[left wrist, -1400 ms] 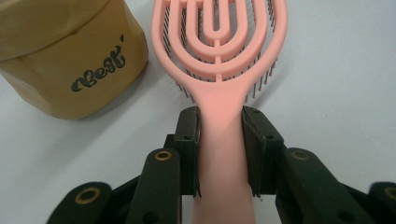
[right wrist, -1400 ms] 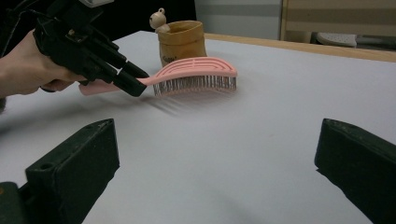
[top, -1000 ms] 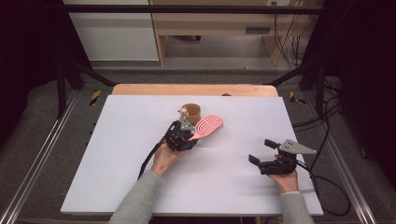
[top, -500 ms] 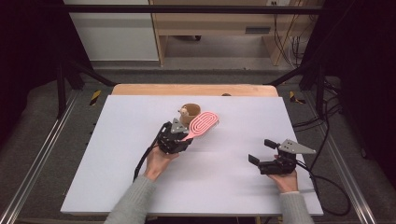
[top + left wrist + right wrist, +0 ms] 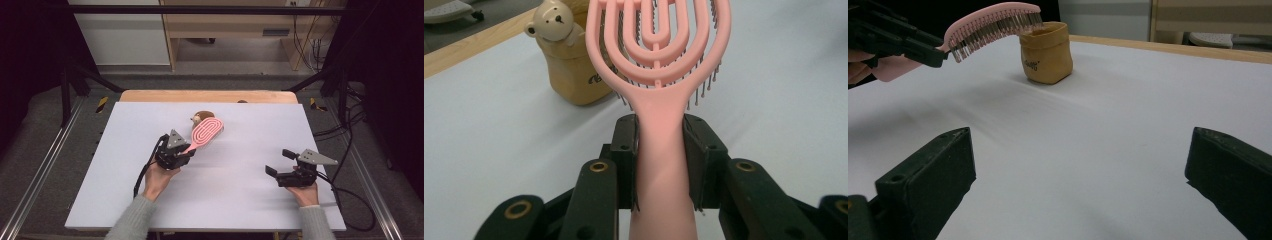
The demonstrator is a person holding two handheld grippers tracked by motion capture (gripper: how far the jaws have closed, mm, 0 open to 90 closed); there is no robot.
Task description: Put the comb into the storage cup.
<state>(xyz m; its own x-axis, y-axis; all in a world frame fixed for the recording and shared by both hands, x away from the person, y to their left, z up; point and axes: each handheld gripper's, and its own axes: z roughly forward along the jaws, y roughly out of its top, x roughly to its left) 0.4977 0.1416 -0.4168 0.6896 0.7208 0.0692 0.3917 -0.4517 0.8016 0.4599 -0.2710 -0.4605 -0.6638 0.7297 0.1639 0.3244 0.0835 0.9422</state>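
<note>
High view: left gripper [image 5: 186, 151] clamps brush [image 5: 205, 132] by handle, long axis running from jaws up-right, bristles down, head raised beside bear pot [image 5: 199, 119]. Right gripper [image 5: 278, 171] well apart, jaws wide, empty, farther from pot

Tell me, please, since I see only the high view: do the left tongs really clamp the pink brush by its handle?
Observer: Yes, in the left gripper view the left tongs press both pads on the handle of the pink brush.
Operator: What is the brown thing beside it?
Observer: A tan pouch with a small bear head on top.
Operator: Is the brush lying on the table?
Observer: No, the right gripper view shows its bristles in the air, beside the pouch's rim.
</note>
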